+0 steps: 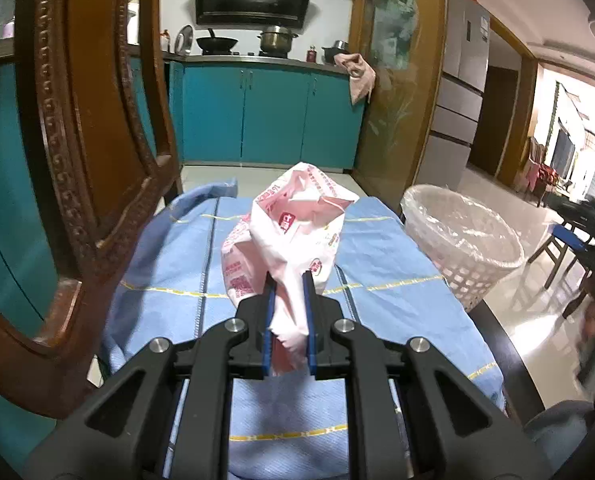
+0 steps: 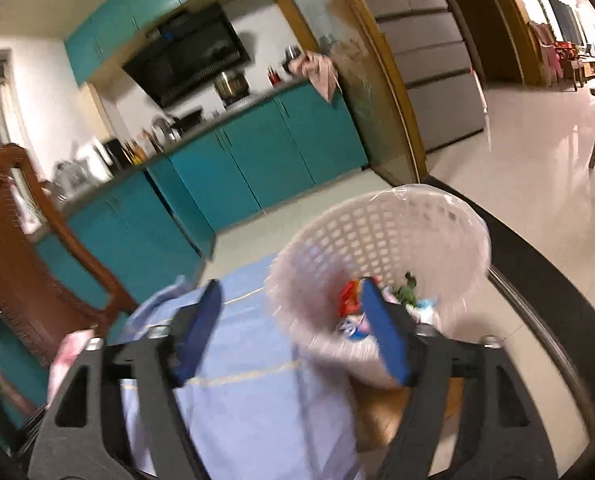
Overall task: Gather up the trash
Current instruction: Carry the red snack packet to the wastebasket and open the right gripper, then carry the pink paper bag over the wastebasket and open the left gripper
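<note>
Pinching a bunched strip of the pink bag (image 1: pixel 293 232), the left tool (image 1: pixel 288 280) sits low centre in its view, its blue pads nearly together on the plastic. That bag stands crumpled, mouth open, on the blue cloth (image 1: pixel 385 256) over the counter. At right, near the cloth's edge, sits the white basket (image 1: pixel 463 240) with its clear liner. Spread wide with nothing between its pads, the right tool (image 2: pixel 289 292) fills the lower part of its blurred view, its right pad overlapping the tilted basket (image 2: pixel 381 232), where colourful trash (image 2: pixel 377 304) shows inside.

Home kitchen: teal cabinets (image 1: pixel 273 116), stove pots (image 1: pixel 275 38).
</note>
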